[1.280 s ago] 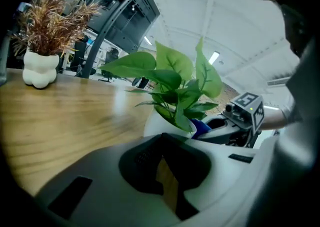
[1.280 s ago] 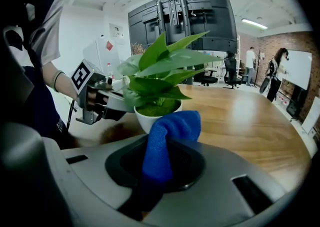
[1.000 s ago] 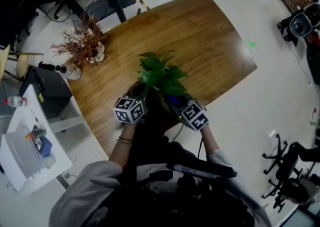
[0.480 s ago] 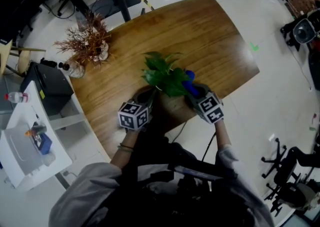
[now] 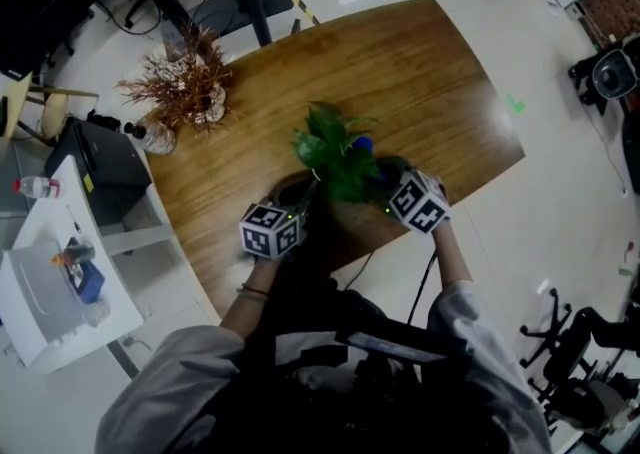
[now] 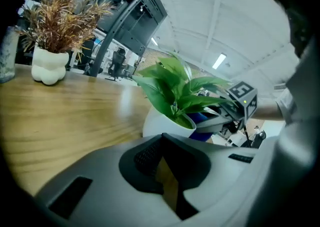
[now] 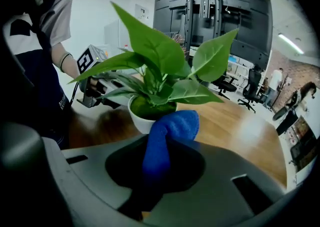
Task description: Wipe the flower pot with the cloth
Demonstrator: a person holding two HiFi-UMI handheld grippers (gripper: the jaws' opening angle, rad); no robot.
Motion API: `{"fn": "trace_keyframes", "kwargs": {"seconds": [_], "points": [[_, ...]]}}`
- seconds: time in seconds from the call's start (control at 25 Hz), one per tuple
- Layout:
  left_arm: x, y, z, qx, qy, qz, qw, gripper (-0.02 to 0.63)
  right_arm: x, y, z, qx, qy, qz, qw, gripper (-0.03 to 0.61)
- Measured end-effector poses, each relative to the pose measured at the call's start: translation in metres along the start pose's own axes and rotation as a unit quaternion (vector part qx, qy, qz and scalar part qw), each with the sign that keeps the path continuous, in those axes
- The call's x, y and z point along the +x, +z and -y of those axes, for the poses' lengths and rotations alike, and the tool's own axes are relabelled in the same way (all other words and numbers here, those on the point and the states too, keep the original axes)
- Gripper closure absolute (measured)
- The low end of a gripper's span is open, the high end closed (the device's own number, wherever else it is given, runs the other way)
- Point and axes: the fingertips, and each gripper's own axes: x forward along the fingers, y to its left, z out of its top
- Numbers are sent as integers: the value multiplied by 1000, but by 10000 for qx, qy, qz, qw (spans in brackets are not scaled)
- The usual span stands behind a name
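A white flower pot point(image 6: 163, 124) with a green leafy plant point(image 5: 334, 151) stands on the wooden table point(image 5: 420, 82) near its front edge. My right gripper point(image 7: 159, 163) is shut on a blue cloth point(image 7: 170, 133), whose folded end lies against the pot's rim point(image 7: 142, 121). In the head view the cloth point(image 5: 365, 145) shows at the plant's right side, with the right gripper point(image 5: 397, 184) just behind it. My left gripper point(image 6: 166, 168) sits close to the pot's left side with its jaws together and nothing in them. It also shows in the head view point(image 5: 287, 204).
A dried brown plant in a white lumpy vase point(image 5: 190, 92) stands at the table's back left, next to a glass jar point(image 5: 158, 139). A white cart point(image 5: 60, 292) and a black box point(image 5: 100, 172) stand left of the table. An office chair point(image 5: 575, 337) is at the right.
My right gripper has carried the blue cloth from the pot's near side round to its right and farther side. The left gripper has hardly moved.
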Motion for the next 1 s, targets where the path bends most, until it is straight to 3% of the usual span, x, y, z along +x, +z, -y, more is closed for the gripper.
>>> {"fn": "trace_keyframes", "kwargs": {"seconds": [0.36, 0.52, 0.76, 1.0], "points": [[3, 32, -35, -140, 302, 628, 9975, 607, 22, 4, -76, 326, 485, 138, 9982, 515], [1, 42, -44, -201, 440, 807, 9956, 607, 30, 1, -87, 659, 489, 181, 9965, 515], [-8, 29, -26, -97, 421, 509, 9978, 607, 4, -26, -39, 1020, -109, 152, 9946, 515], [-6, 3, -5, -63, 179, 166, 9997, 607, 3, -10, 23, 373, -377, 187, 9984, 515]]}}
